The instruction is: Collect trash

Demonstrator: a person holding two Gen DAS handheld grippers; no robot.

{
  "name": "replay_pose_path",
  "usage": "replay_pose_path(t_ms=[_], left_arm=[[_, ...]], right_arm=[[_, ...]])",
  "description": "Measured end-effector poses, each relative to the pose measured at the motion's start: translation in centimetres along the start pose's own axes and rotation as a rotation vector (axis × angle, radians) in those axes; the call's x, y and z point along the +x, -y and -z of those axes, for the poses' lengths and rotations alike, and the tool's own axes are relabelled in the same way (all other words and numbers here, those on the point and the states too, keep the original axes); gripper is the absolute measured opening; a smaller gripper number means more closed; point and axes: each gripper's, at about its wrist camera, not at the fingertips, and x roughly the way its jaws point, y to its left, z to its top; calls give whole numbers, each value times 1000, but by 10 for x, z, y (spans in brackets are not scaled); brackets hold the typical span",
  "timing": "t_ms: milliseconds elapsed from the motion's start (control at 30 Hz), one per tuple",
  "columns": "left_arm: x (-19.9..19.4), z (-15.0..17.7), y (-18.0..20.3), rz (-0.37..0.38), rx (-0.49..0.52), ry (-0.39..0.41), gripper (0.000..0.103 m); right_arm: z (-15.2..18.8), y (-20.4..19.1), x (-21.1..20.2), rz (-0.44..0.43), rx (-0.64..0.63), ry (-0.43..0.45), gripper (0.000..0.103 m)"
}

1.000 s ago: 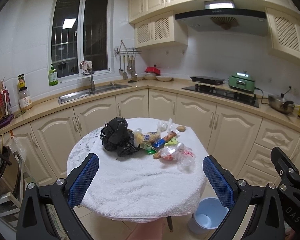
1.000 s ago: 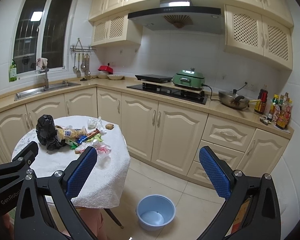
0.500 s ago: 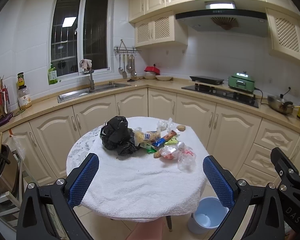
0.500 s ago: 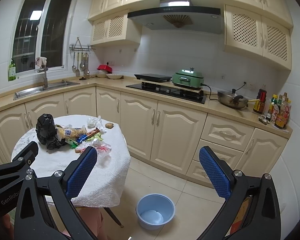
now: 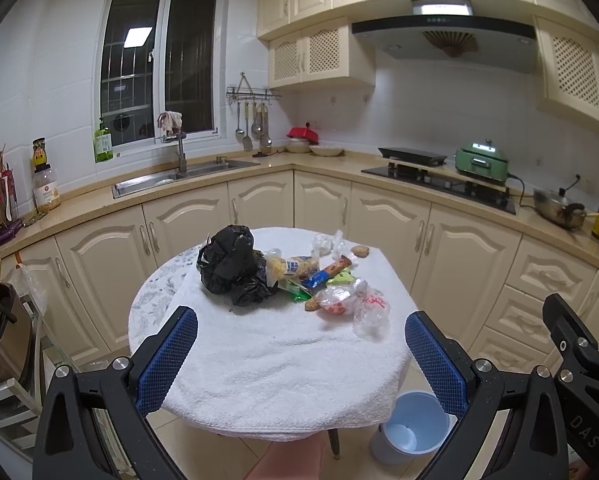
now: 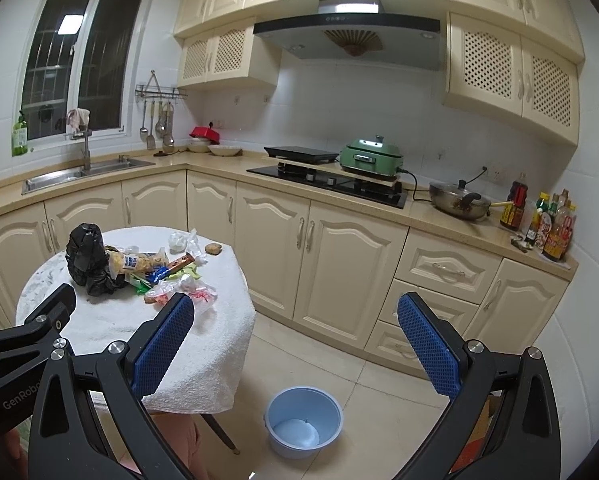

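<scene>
A pile of trash lies on a round table covered by a white towel: a crumpled black plastic bag, a yellow snack packet, an orange and blue wrapper, green wrappers, clear plastic bags and a brown crumb. The same black plastic bag and wrappers show at the left in the right wrist view. My left gripper hangs open over the table's near edge, short of the pile. My right gripper is open above the floor, right of the table. A light blue bin stands on the floor below it.
Cream cabinets and a counter wrap around the room, with a sink, a hob, a green cooker, a pan and sauce bottles. The light blue bin sits by the table's right leg. A person's leg is beneath the table.
Both views have shifted very slightly; the grippers stay open and the trash has not moved.
</scene>
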Motion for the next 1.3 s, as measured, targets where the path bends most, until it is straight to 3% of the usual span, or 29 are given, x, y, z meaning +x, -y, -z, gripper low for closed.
replay_pose_path(t_ms=[900,1300], left_arm=[[3,4,0,-2,6,-5,102],[23,2,-10,-44,-1,-30,102]], right_arm=[[2,-5,5,13,-3,-25,103],[4,-22,21,-6,-20,-50,103]])
